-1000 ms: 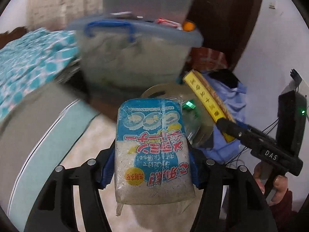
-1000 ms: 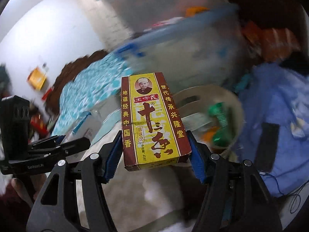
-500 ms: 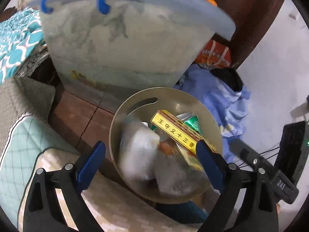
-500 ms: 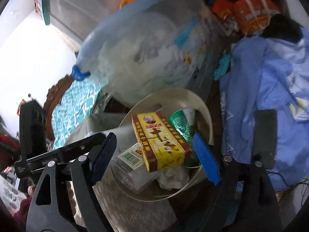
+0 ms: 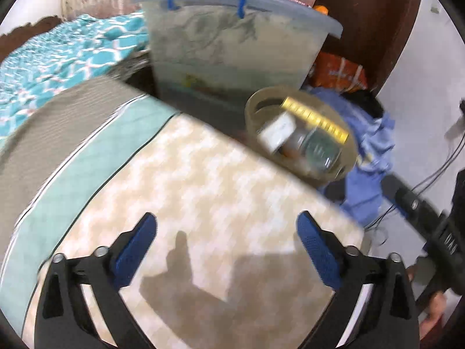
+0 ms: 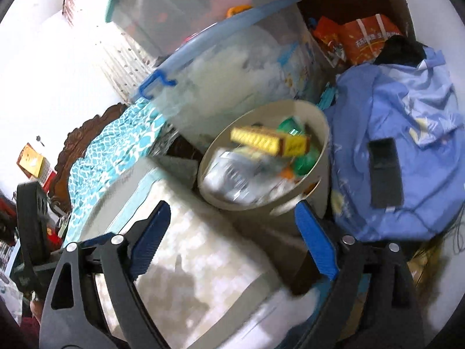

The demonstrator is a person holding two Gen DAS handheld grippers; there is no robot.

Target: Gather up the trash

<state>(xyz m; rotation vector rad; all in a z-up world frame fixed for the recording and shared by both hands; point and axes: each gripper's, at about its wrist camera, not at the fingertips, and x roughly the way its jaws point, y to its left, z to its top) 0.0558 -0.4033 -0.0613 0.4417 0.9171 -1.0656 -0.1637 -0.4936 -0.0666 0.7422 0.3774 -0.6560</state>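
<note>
Beside the mattress edge [image 5: 261, 157], the bin [image 6: 319, 122] holds trash; both jaws opening, empty.

Motion-blurred trash in the beige bin [image 6: 319, 133], yellow box's [image 6: 270, 142] print unreadable, lower items buried

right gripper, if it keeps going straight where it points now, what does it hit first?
Probably the near rim of the beige bin, or the edge of the patterned cushion just before it. Depth is unclear and the frame is blurred. The right gripper has nothing between its jaws, which are opening.
</note>
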